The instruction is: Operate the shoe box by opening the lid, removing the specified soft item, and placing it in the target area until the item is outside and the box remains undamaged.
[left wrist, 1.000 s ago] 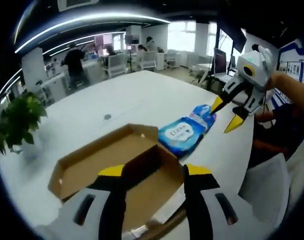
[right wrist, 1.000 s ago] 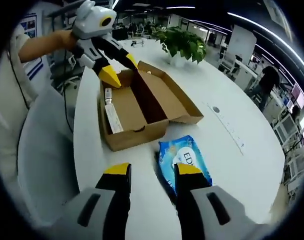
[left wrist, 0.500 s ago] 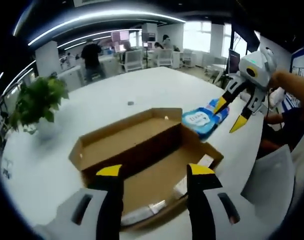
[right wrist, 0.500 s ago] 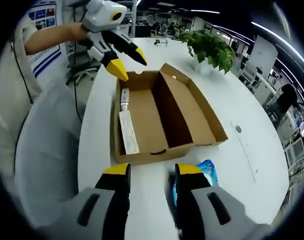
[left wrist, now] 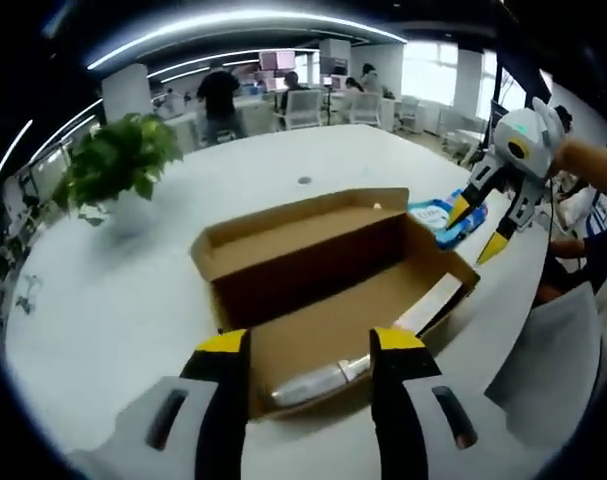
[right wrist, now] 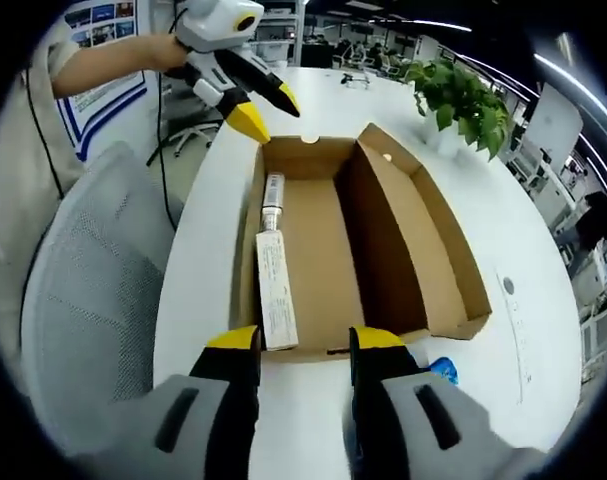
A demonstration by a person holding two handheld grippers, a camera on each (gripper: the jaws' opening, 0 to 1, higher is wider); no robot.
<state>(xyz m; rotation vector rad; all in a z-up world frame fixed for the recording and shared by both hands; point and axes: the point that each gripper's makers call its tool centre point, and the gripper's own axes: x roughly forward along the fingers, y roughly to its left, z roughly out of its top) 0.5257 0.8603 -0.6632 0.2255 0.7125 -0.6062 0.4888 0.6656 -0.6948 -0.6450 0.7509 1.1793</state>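
Across the big white table (left wrist: 133,300) sits the cardboard shoe box (right wrist: 323,255), lid thrown back flat beside the tray, undamaged as far as I can see. Beyond its far end, in the left gripper view, the blue wipes pack (left wrist: 438,215) lies on the table, already outside the box; in the right gripper view just a blue corner peeks out past the box corner. Inside the tray remain a slim white carton (right wrist: 275,288) and a small tube (right wrist: 272,190) lying end to end. Now the grippers: the left gripper (left wrist: 308,345) hovers over its end of the box, jaws parted, nothing between them; the right gripper (right wrist: 303,340) stands likewise, spread and empty. By my reckoning the removal is done, and what's left is backing both hands off without nudging the box.
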